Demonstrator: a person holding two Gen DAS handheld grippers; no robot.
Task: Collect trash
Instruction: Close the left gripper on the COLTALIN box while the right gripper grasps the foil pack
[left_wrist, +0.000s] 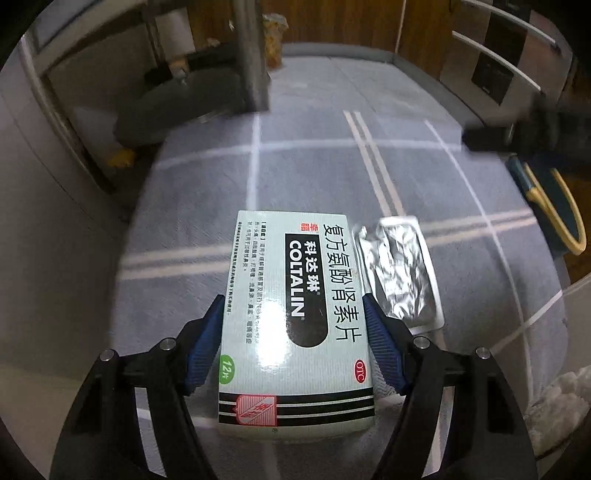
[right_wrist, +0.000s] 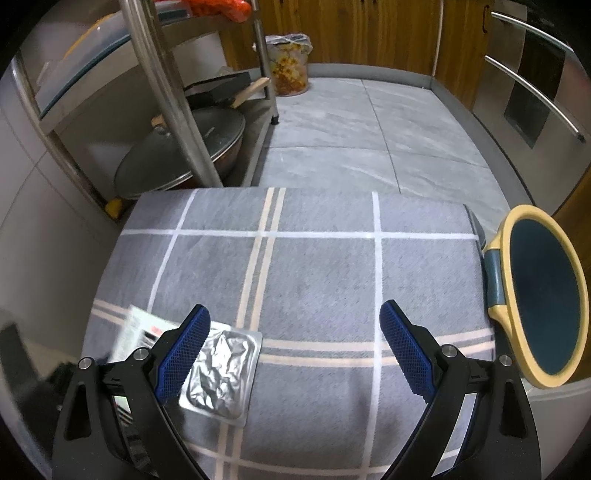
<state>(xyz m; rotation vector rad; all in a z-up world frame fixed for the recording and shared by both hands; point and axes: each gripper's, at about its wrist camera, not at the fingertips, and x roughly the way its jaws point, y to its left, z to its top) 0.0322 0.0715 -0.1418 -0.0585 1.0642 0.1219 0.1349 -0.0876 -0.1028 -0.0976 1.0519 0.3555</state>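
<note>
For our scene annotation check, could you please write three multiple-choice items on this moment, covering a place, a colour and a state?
1. Where does the crumpled silver foil blister pack lie?
A. in the bin
B. on the grey checked cloth
C. on the floor

2. What colour is the rim of the round teal bin?
A. yellow
B. red
C. white

3. How is the white Coltalin medicine box held?
A. lying free
B. by the right gripper
C. by the left gripper

Key: B, foil rests on the cloth; A, the rim is yellow; C, left jaws press its sides, right jaws open.
</note>
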